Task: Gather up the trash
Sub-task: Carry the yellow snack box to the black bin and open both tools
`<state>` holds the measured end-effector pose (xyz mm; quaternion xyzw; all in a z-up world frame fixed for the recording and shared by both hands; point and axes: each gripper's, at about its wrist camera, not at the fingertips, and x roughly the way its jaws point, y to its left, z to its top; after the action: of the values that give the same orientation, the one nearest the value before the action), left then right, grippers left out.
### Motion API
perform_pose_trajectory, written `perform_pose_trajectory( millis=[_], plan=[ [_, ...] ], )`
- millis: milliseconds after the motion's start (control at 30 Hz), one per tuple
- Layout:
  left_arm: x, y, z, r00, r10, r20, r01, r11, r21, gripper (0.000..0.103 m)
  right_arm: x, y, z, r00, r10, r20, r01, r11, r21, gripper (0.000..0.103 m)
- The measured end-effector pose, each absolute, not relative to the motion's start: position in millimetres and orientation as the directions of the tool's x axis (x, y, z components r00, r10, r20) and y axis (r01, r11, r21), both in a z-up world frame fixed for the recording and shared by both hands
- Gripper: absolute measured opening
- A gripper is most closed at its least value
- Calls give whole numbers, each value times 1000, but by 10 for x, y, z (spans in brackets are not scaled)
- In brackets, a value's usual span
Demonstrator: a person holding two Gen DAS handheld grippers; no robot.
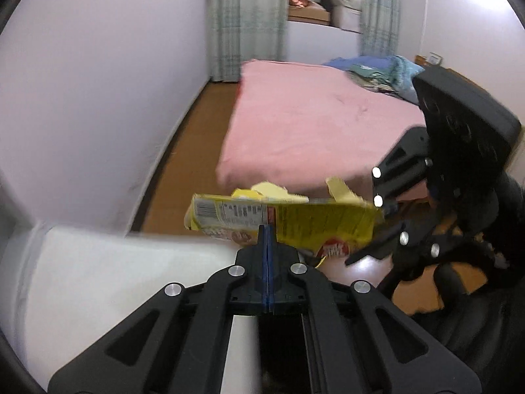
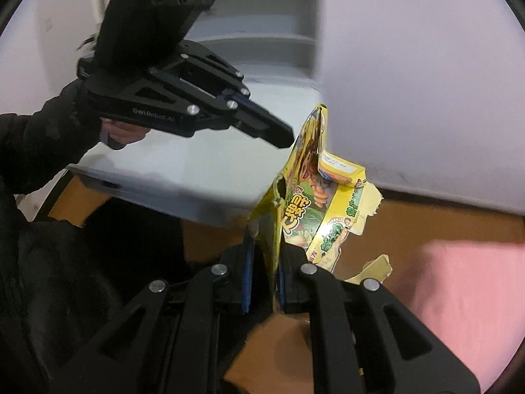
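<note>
A torn, flattened yellow snack box (image 1: 288,220) is held in the air between both grippers. My left gripper (image 1: 267,233) is shut, its tips pinching the box's lower edge. In the right wrist view the left gripper (image 2: 282,138) touches the box's top left edge. My right gripper (image 2: 265,252) is closed on the box's (image 2: 308,203) other end, a thin panel between its blue pads. In the left wrist view the right gripper (image 1: 377,229) meets the box at its right end.
A bed with a pink cover (image 1: 311,124) lies ahead, with folded clothes (image 1: 377,72) at its far side. A white surface (image 1: 115,279) is below the left gripper. The wooden floor (image 1: 190,151) runs along the white wall (image 1: 82,98).
</note>
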<state>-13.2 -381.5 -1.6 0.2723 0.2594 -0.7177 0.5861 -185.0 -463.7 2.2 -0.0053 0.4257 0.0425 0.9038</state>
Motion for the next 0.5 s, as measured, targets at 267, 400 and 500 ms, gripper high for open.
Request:
perform_pose_trajectory(
  millis=[267, 400, 500],
  plan=[
    [-1112, -5098, -583, -289, -586, -757, 949, -278, -147, 0, -2808, -5564, -427, 576, -57, -816, 232, 968, 97, 12],
    [-1325, -5481, -1038, -287, -521, -804, 954, -236, -187, 0, -3006, -5948, -831, 538, -49, -841, 339, 927, 163, 12],
    [-1371, -5700, -1432, -272, -478, -835, 960, -188, -206, 0, -3059, -6186, -1182, 519, -25, -854, 399, 891, 217, 12]
  ],
)
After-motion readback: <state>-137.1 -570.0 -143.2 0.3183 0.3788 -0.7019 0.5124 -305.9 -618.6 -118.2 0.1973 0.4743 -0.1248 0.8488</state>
